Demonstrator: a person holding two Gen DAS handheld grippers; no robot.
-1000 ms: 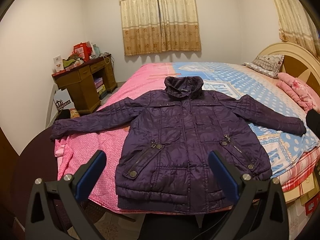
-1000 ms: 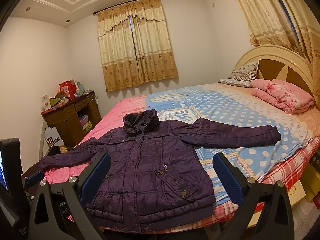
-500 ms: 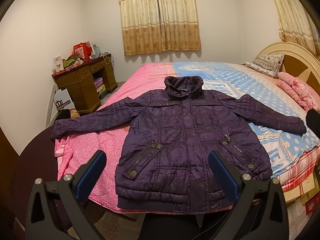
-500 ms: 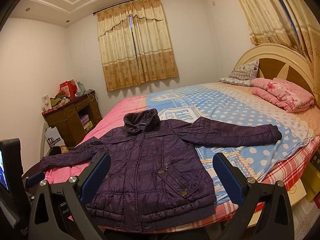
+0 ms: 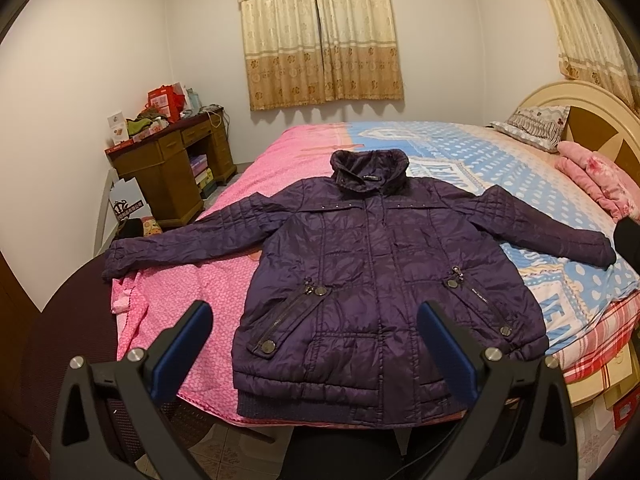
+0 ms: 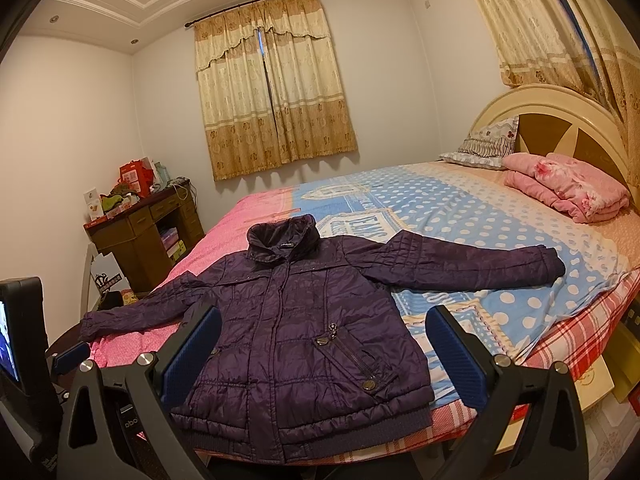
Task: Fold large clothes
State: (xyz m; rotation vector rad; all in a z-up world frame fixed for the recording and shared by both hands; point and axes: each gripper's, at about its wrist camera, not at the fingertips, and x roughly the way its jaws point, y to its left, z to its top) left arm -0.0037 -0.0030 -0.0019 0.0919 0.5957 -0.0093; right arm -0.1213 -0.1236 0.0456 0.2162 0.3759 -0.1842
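The bed [image 5: 460,148] fills most of both views, its cover pink on one side and blue with white dots on the other, with a cream arched headboard [image 6: 560,120] at the far end. Patterned beige curtains [image 6: 272,92] hang on the wall behind it.

A purple quilted jacket [image 5: 380,280] lies flat and front-up near the foot edge of the bed, zipped shut, collar pointing toward the curtains. Both sleeves are spread out sideways; one cuff [image 5: 116,258] hangs past the pink edge, the other [image 6: 548,266] rests on the blue part.

A brown wooden desk [image 5: 172,164] stands by the wall, its tabletop crowded with boxes and bags. A folded pink blanket [image 6: 568,188] lies by the headboard, next to a patterned pillow [image 6: 486,142].

The left tool [image 5: 312,344] is released, its blue pads wide apart, held short of the jacket's hem and touching nothing. The right tool [image 6: 320,350] is likewise spread wide and holds nothing.
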